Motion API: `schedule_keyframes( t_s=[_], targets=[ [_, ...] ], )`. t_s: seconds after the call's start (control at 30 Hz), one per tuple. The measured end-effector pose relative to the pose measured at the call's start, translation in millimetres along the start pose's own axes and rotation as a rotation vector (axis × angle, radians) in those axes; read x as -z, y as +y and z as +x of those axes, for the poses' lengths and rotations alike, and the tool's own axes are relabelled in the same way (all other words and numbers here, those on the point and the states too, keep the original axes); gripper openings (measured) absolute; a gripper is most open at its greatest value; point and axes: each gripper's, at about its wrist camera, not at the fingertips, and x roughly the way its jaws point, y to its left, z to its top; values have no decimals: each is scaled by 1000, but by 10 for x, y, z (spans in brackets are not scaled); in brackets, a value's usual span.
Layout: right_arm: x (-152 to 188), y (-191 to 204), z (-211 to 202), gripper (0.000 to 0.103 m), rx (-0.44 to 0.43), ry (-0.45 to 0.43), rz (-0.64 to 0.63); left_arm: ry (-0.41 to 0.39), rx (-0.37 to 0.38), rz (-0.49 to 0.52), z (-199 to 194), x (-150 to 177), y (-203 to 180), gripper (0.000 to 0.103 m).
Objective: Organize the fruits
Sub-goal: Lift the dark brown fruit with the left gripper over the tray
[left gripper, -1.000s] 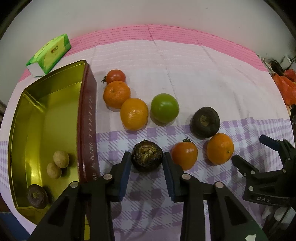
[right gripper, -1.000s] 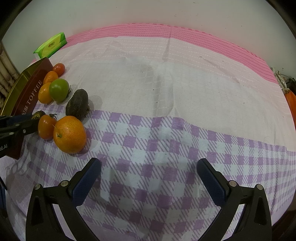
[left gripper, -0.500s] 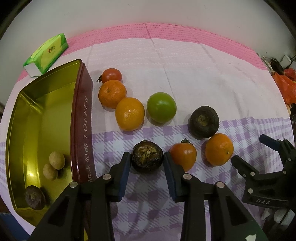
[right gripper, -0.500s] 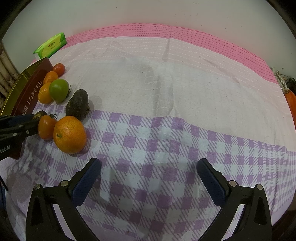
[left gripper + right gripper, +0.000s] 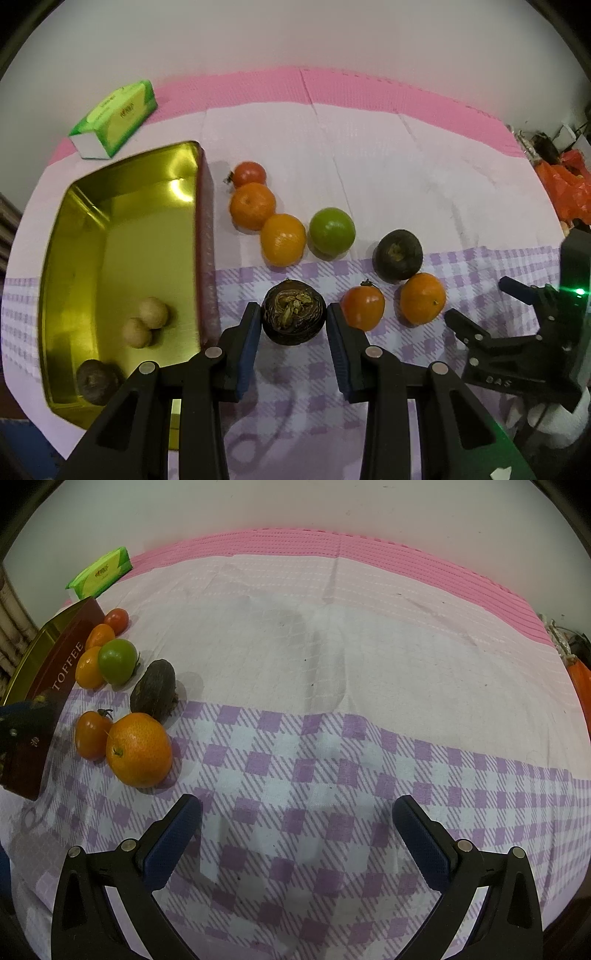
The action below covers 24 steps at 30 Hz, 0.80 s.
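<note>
My left gripper (image 5: pixel 292 314) is shut on a dark brown round fruit (image 5: pixel 293 312), held a little above the checked cloth, just right of the gold tin (image 5: pixel 110 229). The tin holds two small tan fruits (image 5: pixel 146 322) and one dark fruit (image 5: pixel 96 382). On the cloth lie a red tomato (image 5: pixel 250 173), two oranges (image 5: pixel 253 205), a green fruit (image 5: pixel 331 230), another dark fruit (image 5: pixel 398 254), an orange tomato (image 5: pixel 362 304) and a third orange (image 5: pixel 422 298). My right gripper (image 5: pixel 297 821) is open over bare cloth, right of the orange (image 5: pixel 139 748).
A green tissue pack (image 5: pixel 114 118) lies behind the tin at the far left. The tin's red side reads TOFFEE (image 5: pixel 64 672). Orange plastic bags (image 5: pixel 569 188) and clutter sit past the table's right edge. The cloth's pink band (image 5: pixel 332 554) runs along the far edge by the wall.
The left gripper has risen with the dark fruit held between its pads; the table's fruits and tin look smaller and farther. The right gripper has stayed still.
</note>
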Motion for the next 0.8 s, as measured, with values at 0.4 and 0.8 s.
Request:
schedule_keyframes(
  t_s=[0.4, 0.8],
  targets=[
    [5, -10, -4, 103, 1, -11, 6, -31, -72, -68, -285, 150, 578, 32],
    [0, -6, 2, 103, 6, -17, 17, 26, -134, -170, -166, 371, 1213, 32]
  ],
)
